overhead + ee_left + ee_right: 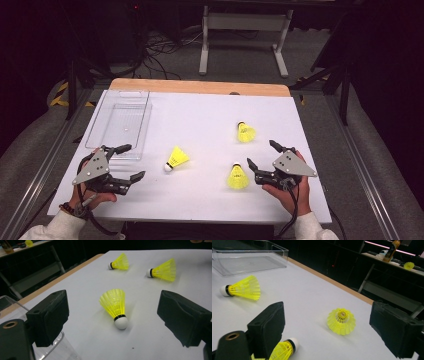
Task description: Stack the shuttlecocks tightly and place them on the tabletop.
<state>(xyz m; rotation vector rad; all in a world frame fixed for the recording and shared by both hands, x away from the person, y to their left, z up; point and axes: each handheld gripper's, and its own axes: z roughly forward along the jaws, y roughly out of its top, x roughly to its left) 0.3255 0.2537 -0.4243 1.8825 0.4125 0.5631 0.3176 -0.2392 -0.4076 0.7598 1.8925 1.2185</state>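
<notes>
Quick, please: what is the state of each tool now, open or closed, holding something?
Left tool: open, holding nothing.
Right tool: open, holding nothing.

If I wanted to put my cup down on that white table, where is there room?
The far right corner beyond the far shuttlecock is bare, as is the strip between the clear tray and that shuttlecock. The near half is crowded: two more shuttlecocks lie between the left gripper and right gripper.
</notes>
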